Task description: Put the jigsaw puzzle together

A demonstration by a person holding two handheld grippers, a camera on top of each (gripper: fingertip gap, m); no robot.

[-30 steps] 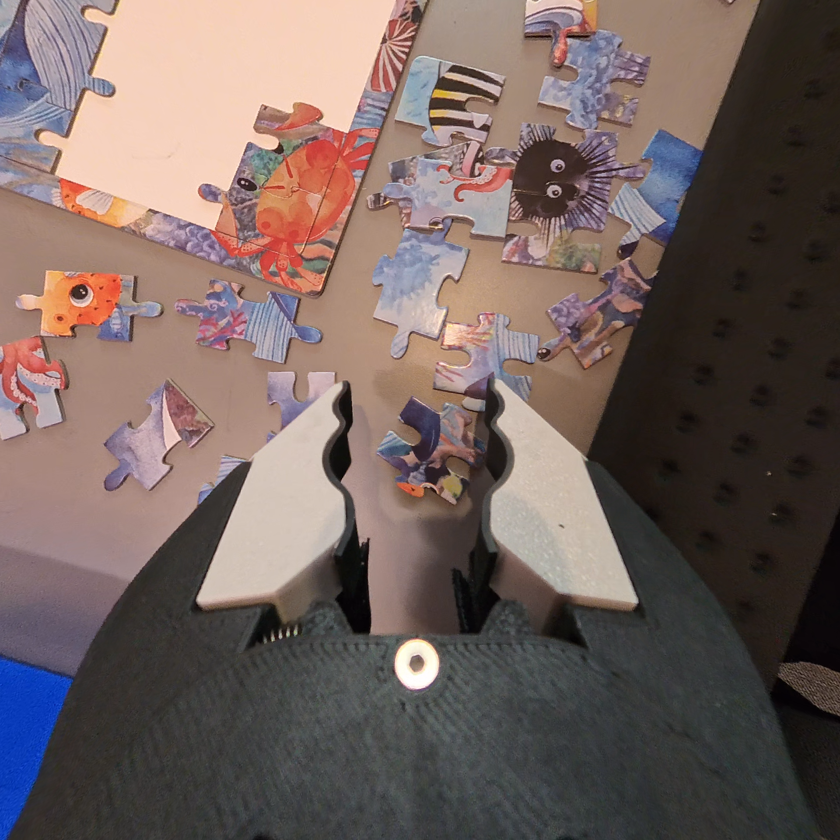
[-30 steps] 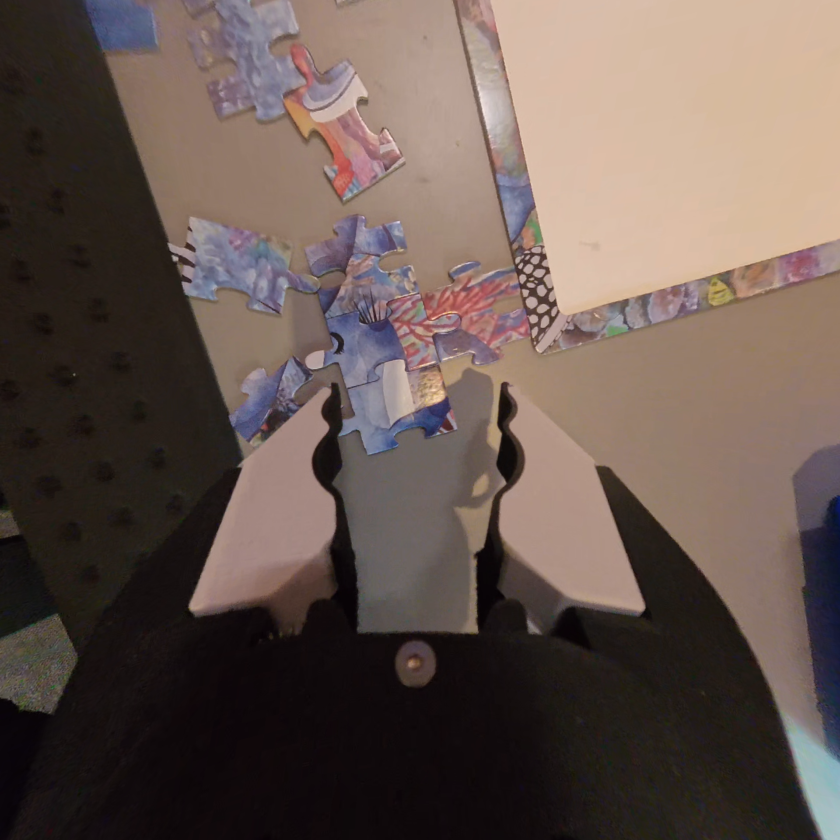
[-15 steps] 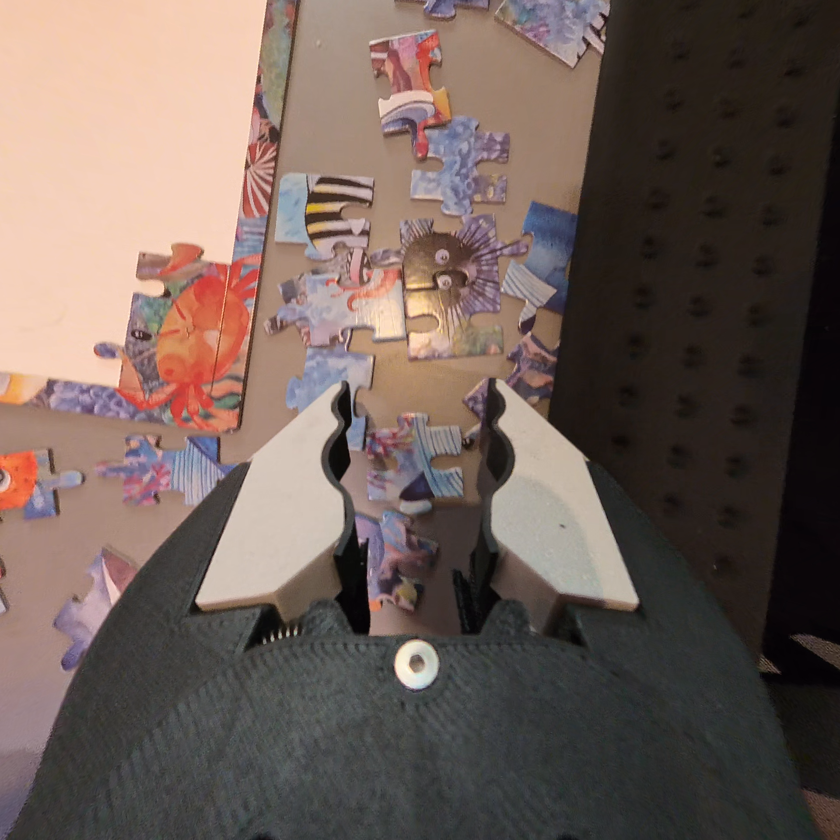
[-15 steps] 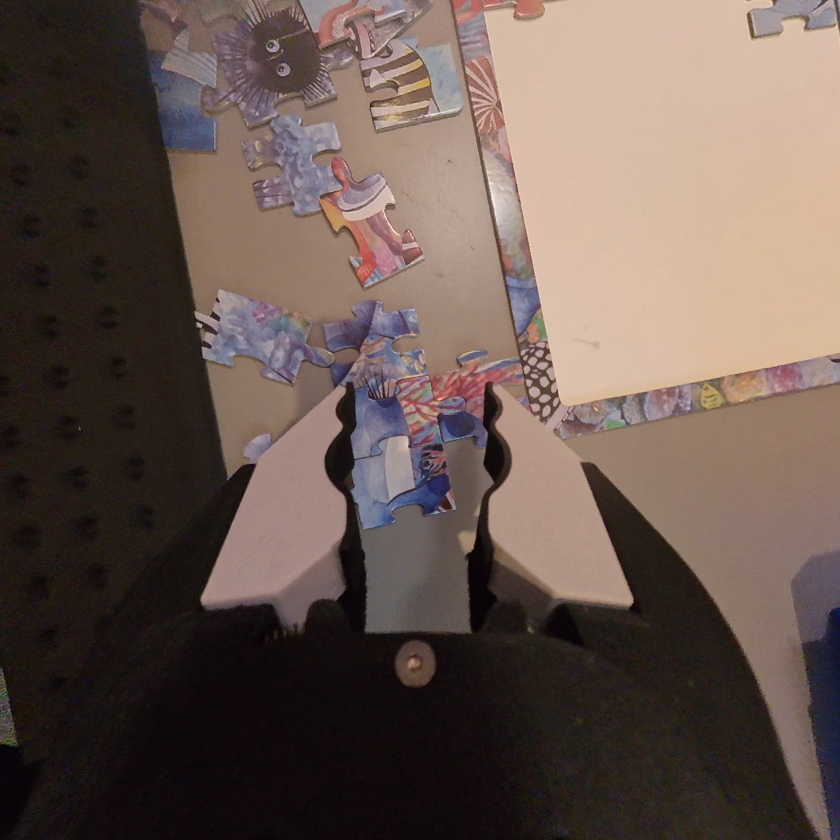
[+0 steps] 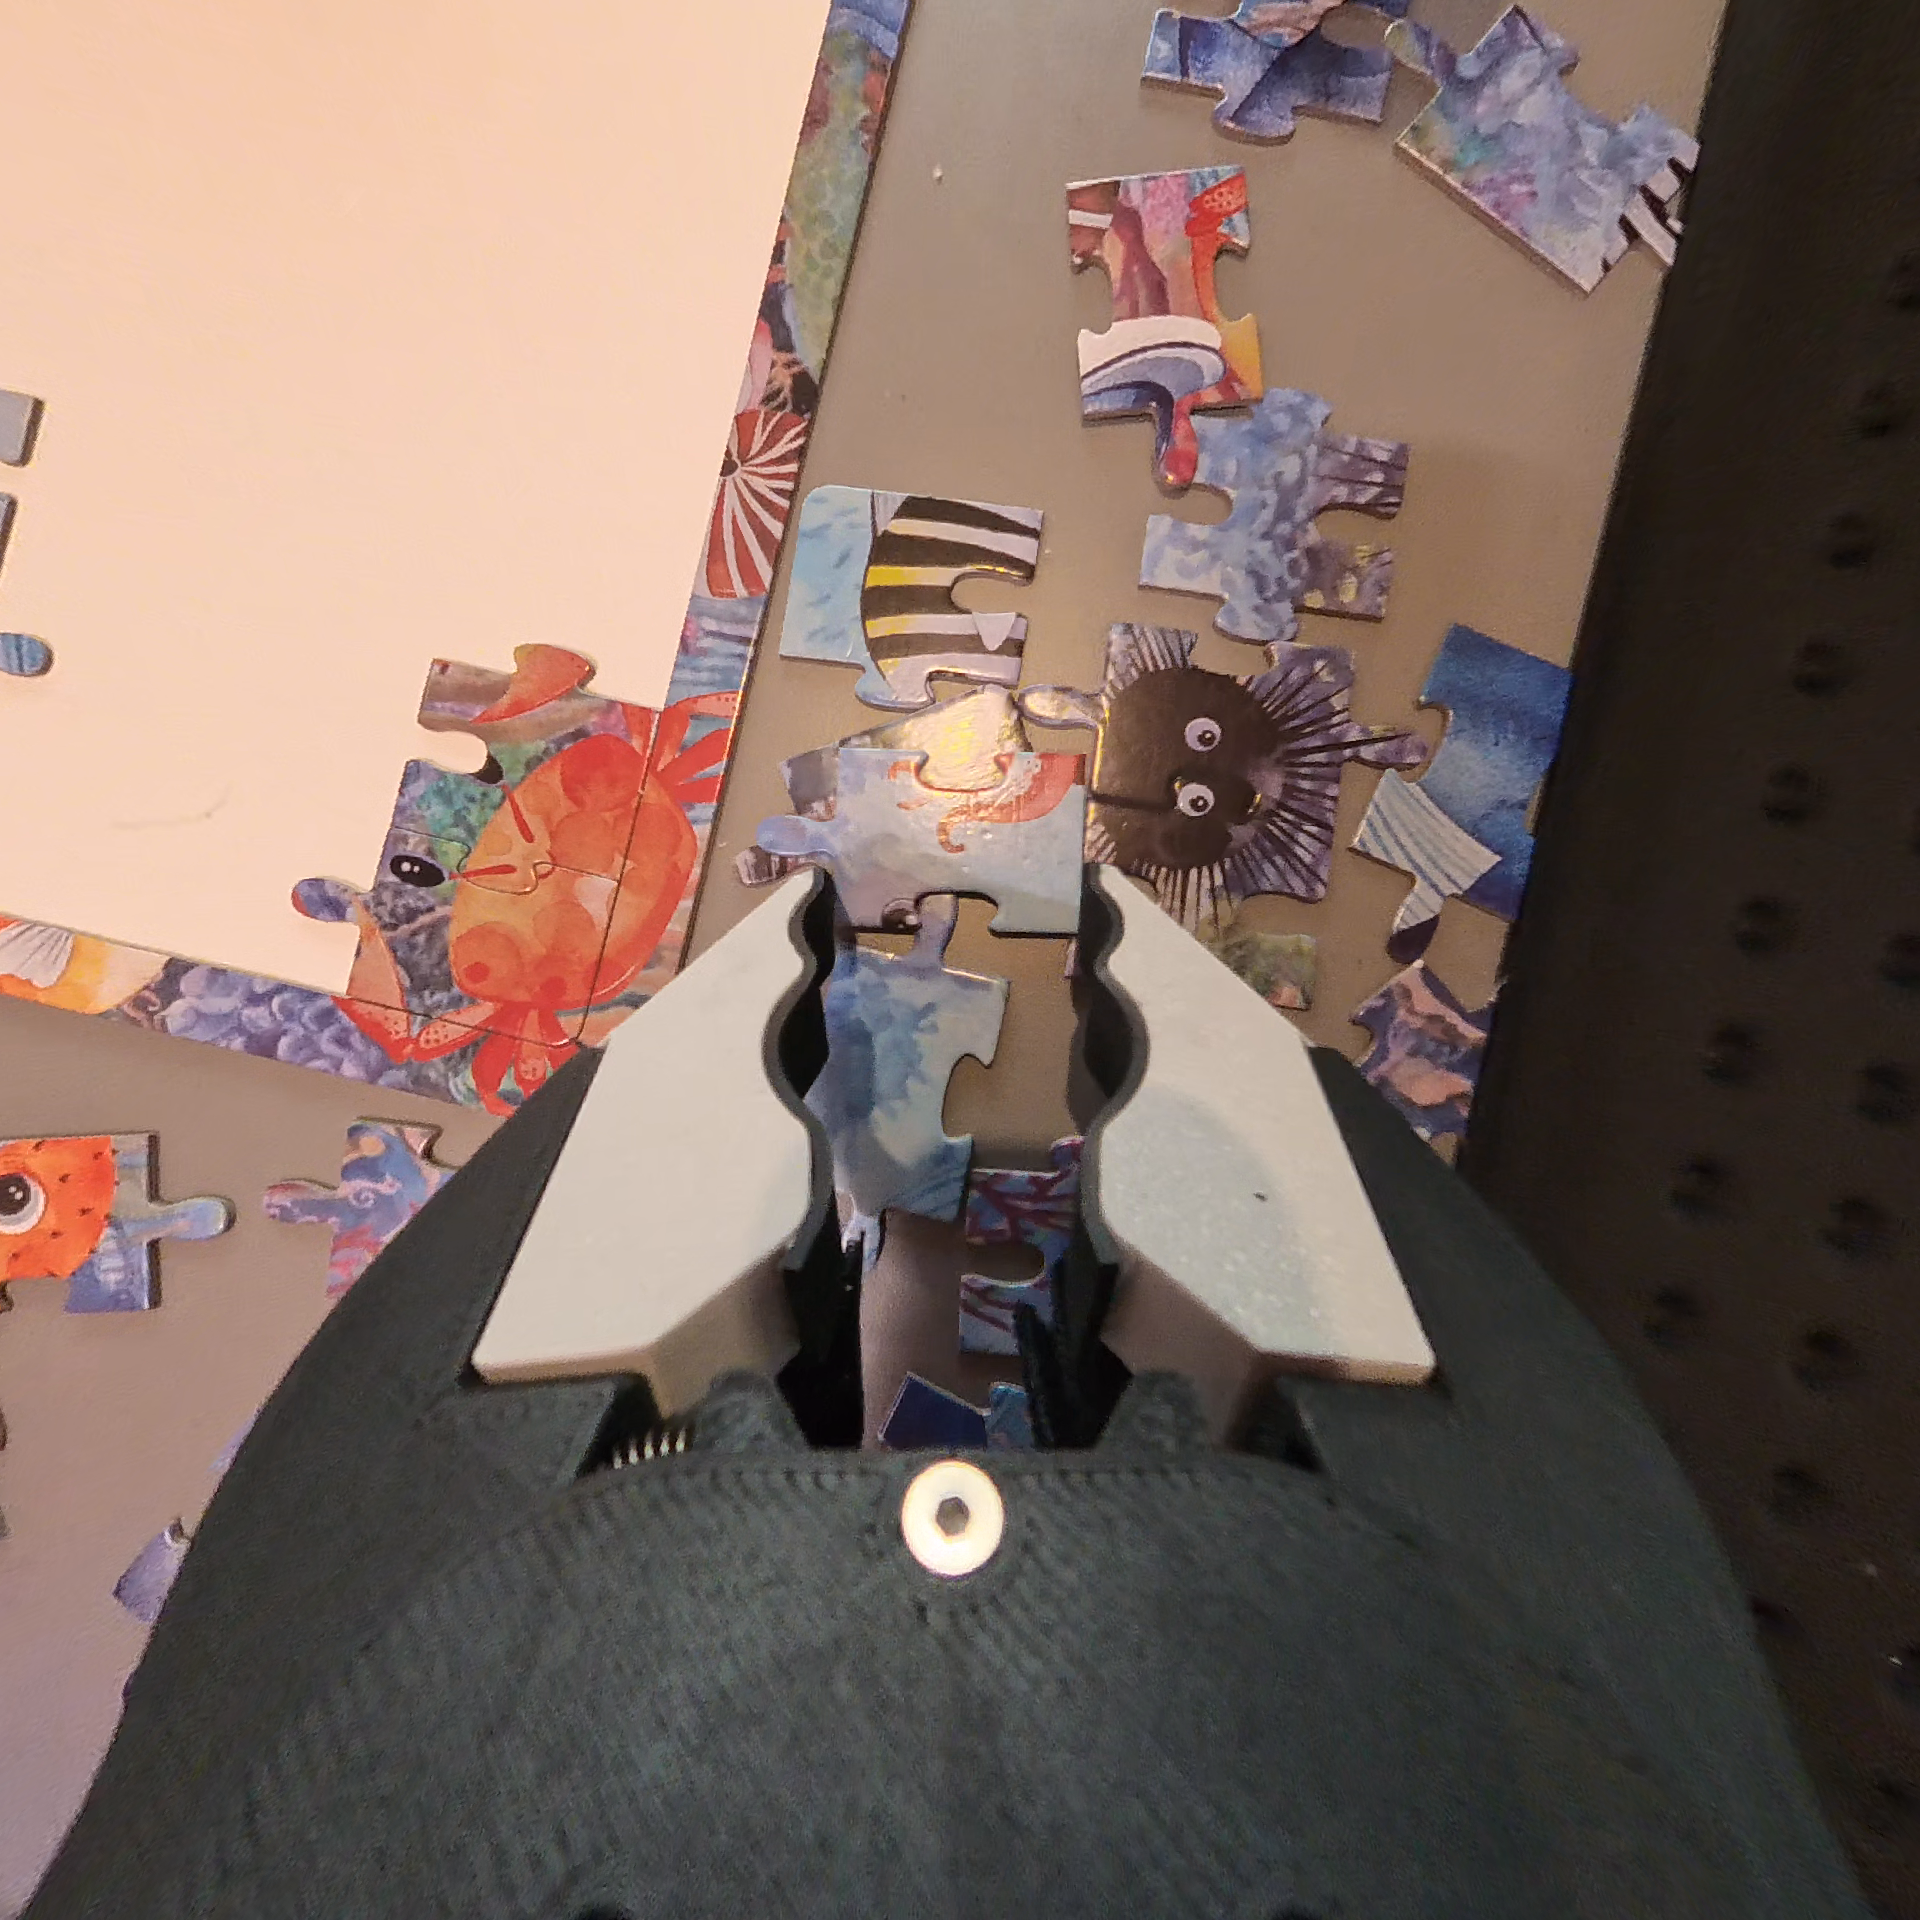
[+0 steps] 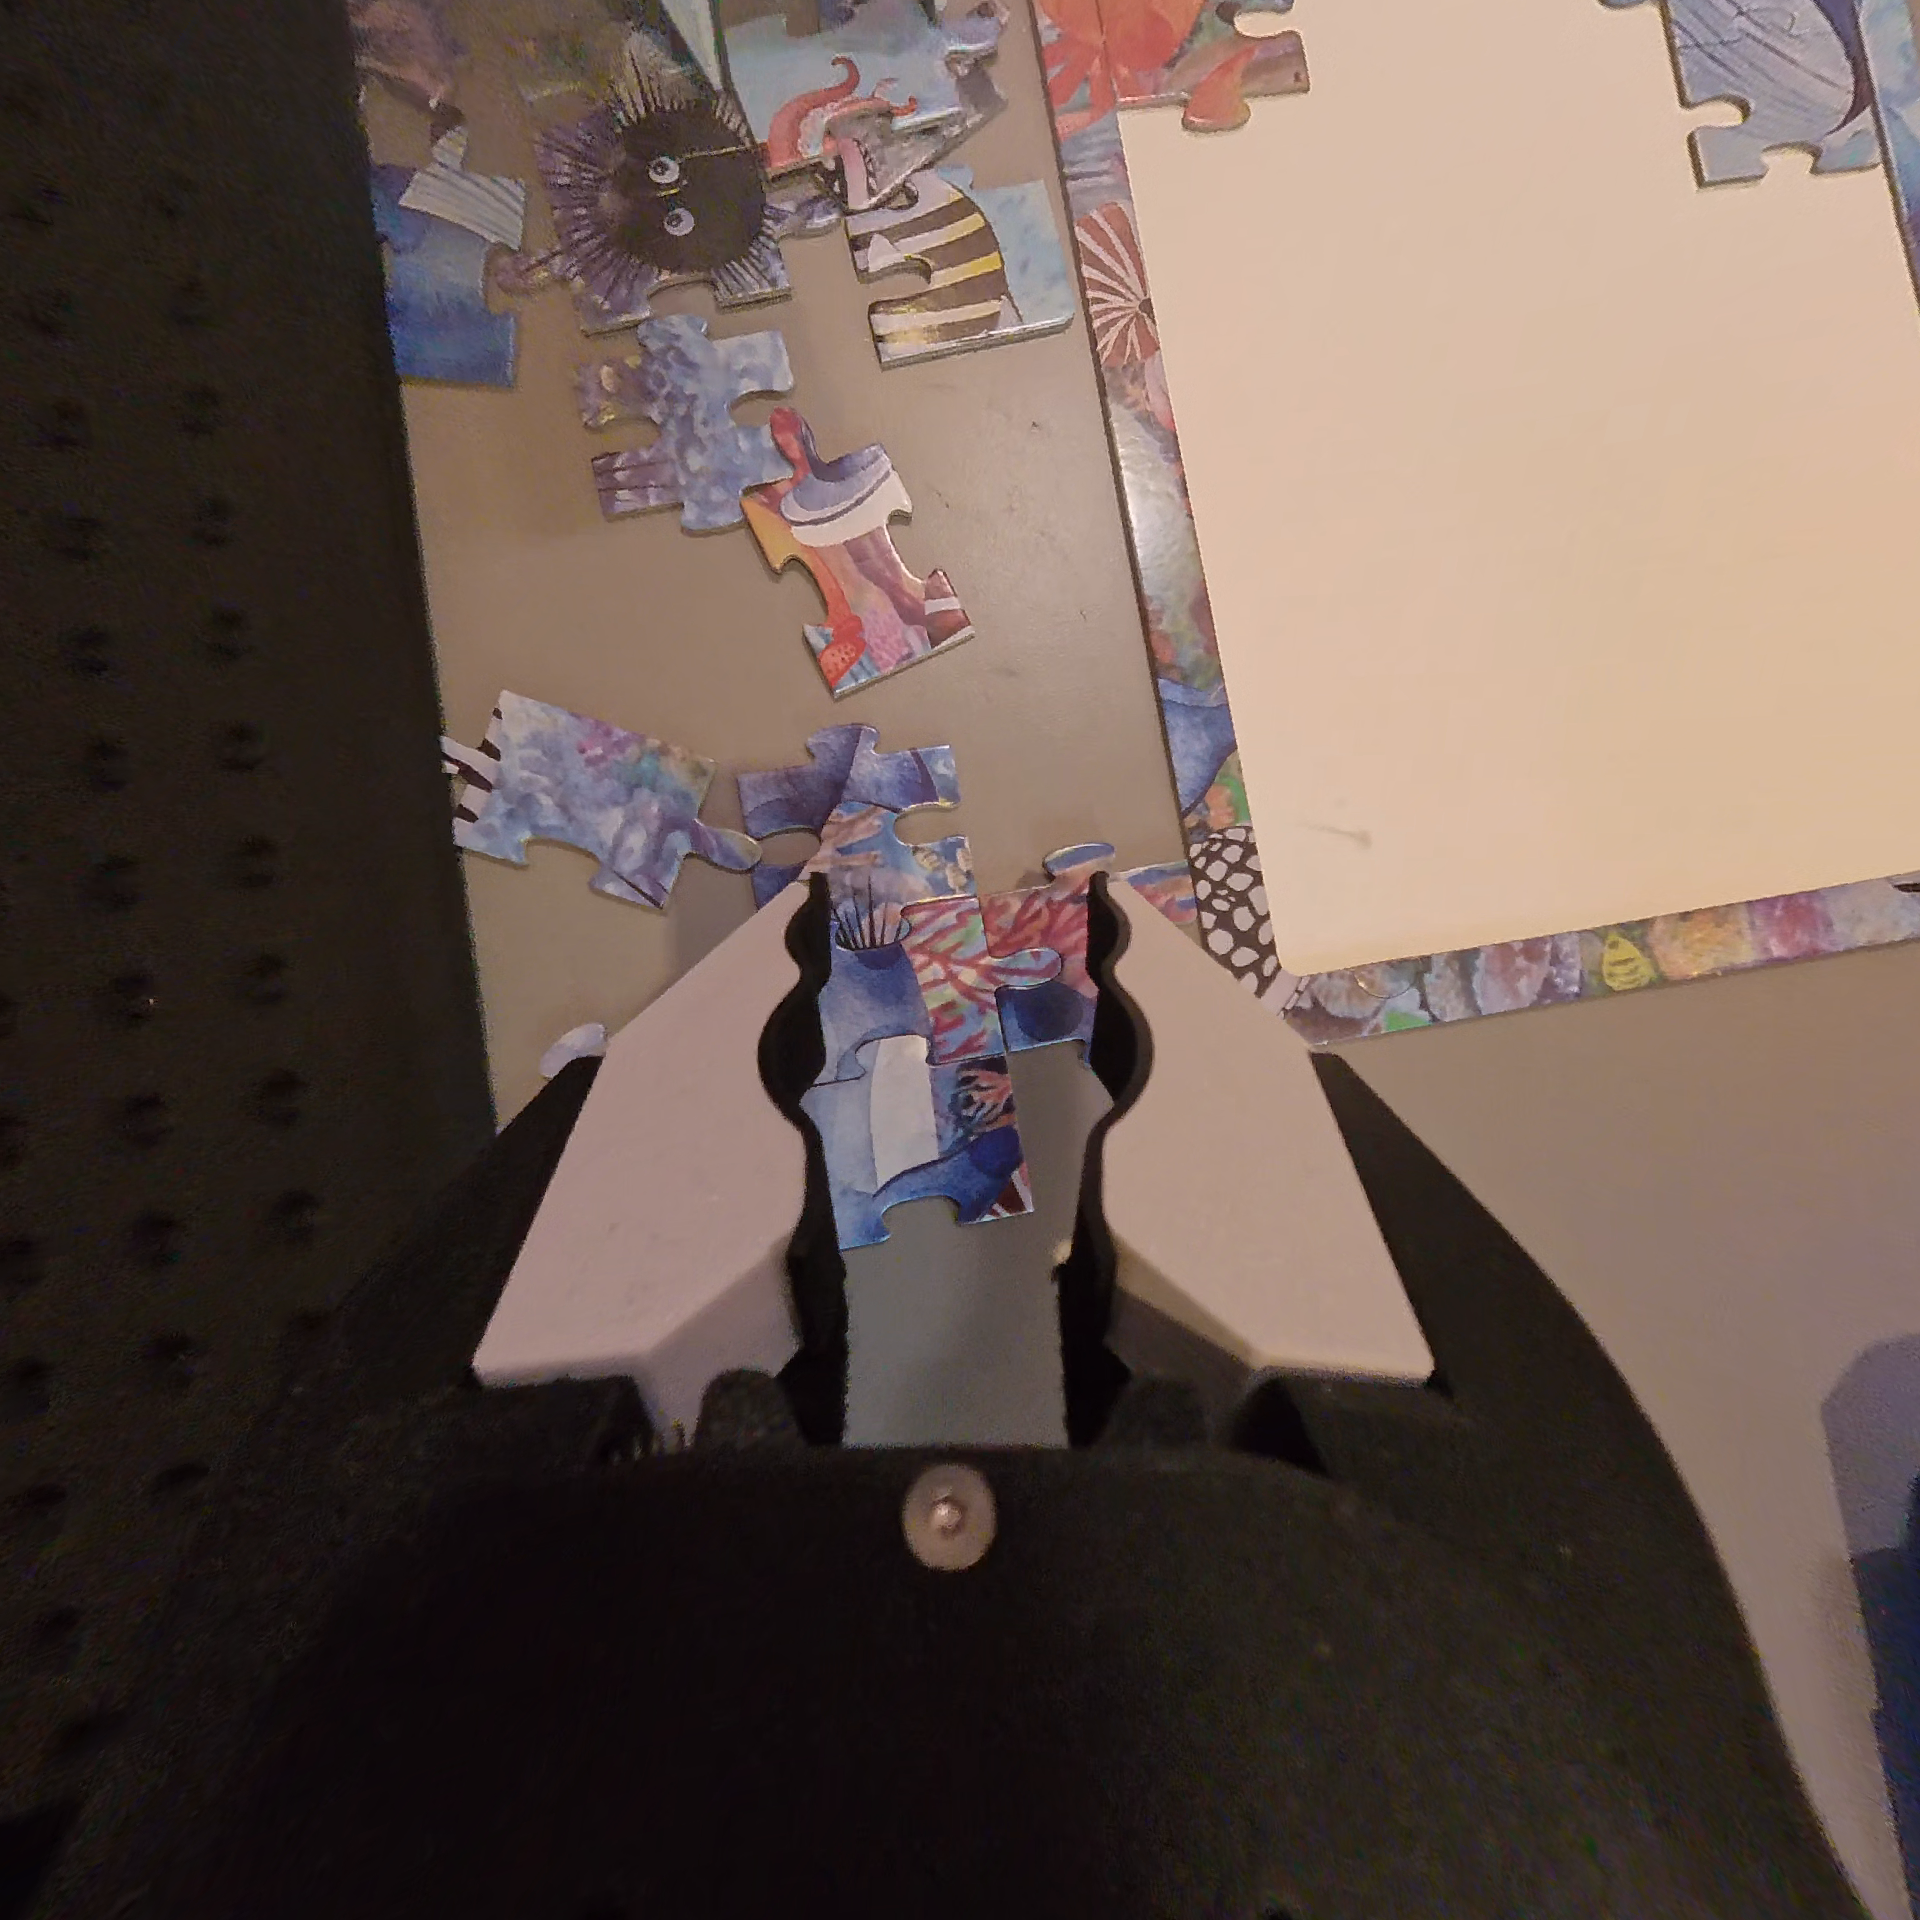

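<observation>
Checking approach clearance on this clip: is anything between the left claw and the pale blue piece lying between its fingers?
Nothing visible blocks it. The left claw is open, and the pale blue piece lies flat on the table between its fingers, uncovered. Its top tab reaches into the notch of the octopus-arm piece just ahead.

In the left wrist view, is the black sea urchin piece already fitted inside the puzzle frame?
No: the black sea urchin piece lies on the table, outside the puzzle frame, among loose pieces.
</observation>
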